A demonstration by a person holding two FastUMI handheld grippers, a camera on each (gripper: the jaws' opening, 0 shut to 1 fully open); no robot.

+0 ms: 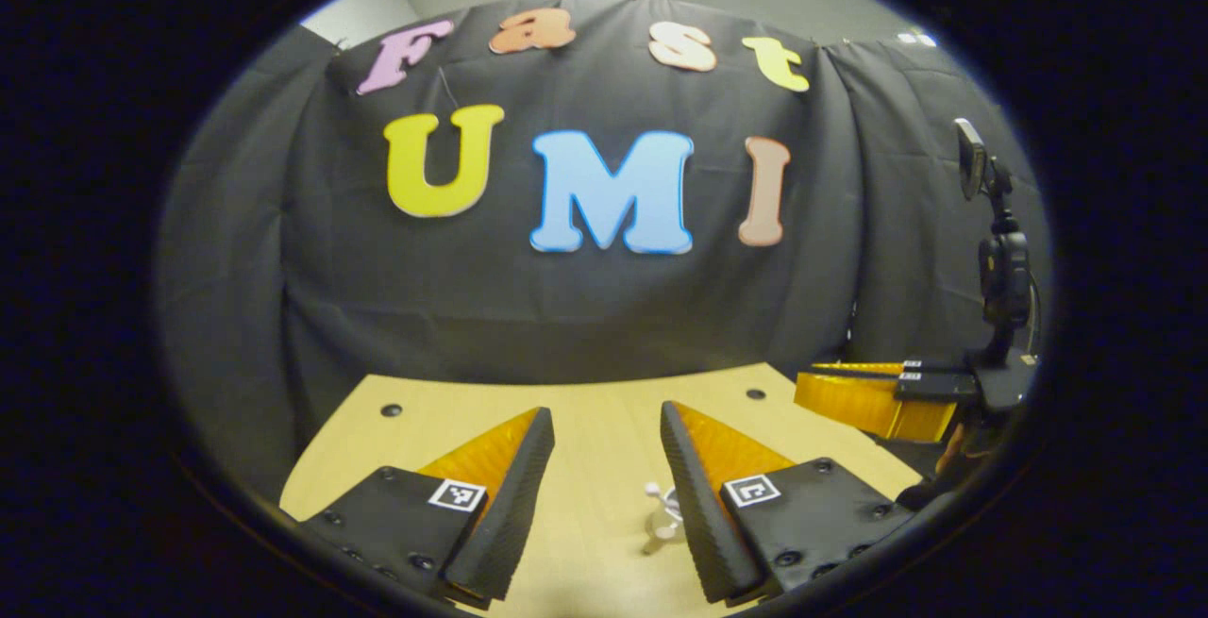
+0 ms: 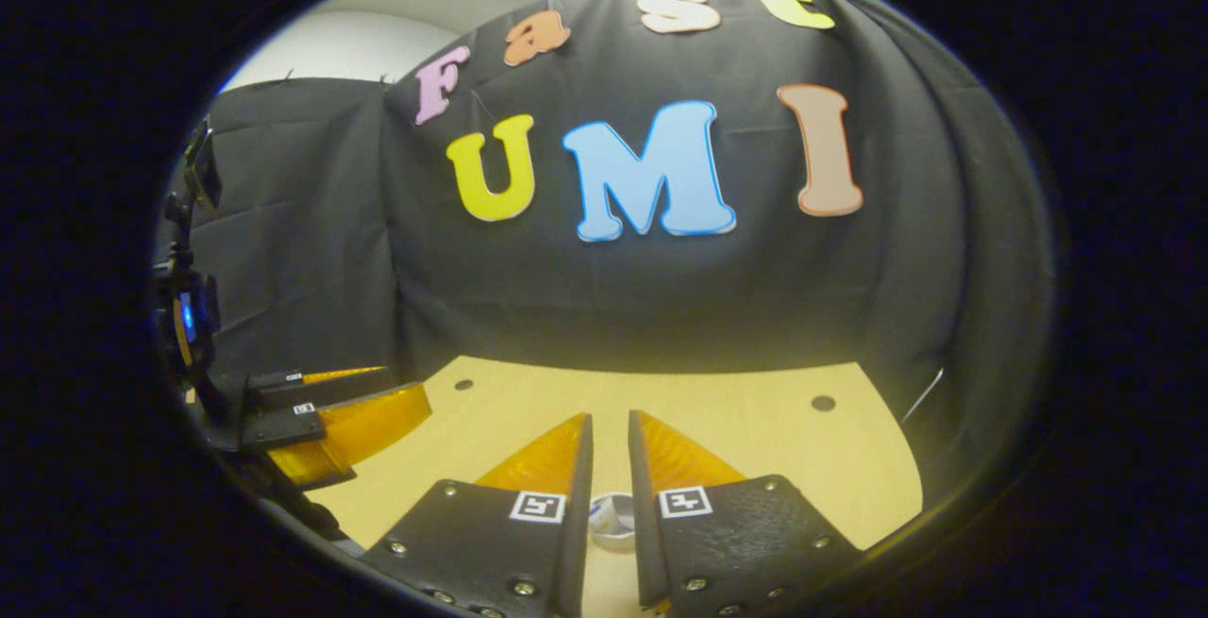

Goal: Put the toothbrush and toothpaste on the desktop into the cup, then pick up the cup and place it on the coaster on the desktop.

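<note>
Left gripper [image 1: 606, 429] spread wide above the surface [image 1: 604, 410], white toothbrush [image 1: 661, 509] beside its right finger. Right gripper [image 2: 610, 434] nearly closed, gripping nothing, a white object [image 2: 612, 516] low between its fingers, unidentifiable.

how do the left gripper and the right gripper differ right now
The left gripper has its fingers spread wide apart; the right gripper has its fingers nearly together. A small white object lies by the left gripper's right finger; a small whitish object sits in the right gripper's narrow gap. Both hover over the wooden table.

Matt pale wood desktop [image 1: 604, 429]
</note>
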